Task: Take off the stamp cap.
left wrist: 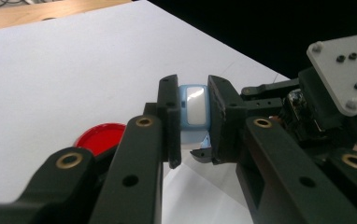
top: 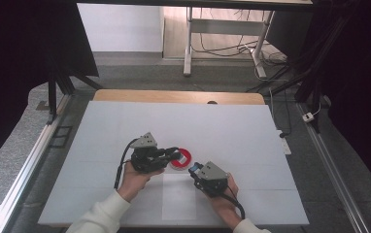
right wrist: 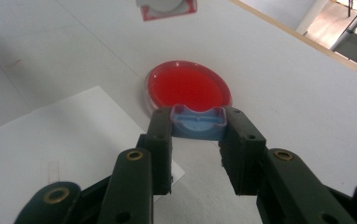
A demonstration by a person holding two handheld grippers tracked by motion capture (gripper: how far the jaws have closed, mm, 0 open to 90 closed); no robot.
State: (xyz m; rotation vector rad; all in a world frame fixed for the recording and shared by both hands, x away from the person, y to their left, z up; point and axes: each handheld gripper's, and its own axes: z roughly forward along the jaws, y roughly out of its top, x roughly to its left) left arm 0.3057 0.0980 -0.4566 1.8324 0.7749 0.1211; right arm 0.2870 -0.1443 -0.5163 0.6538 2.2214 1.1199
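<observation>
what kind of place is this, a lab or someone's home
Most likely a lab or recording workspace, not a home: a white-covered table framed by metal rails, black curtains at the sides, and loose cables on the floor under a desk behind.

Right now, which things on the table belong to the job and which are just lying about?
In the job:
- small pale-blue plastic piece with white face, clamped in left gripper
- pale-blue plastic tray piece, clamped in right gripper
- round red plastic lid

Lying about:
- white paper sheet
- red-edged white square item
</observation>
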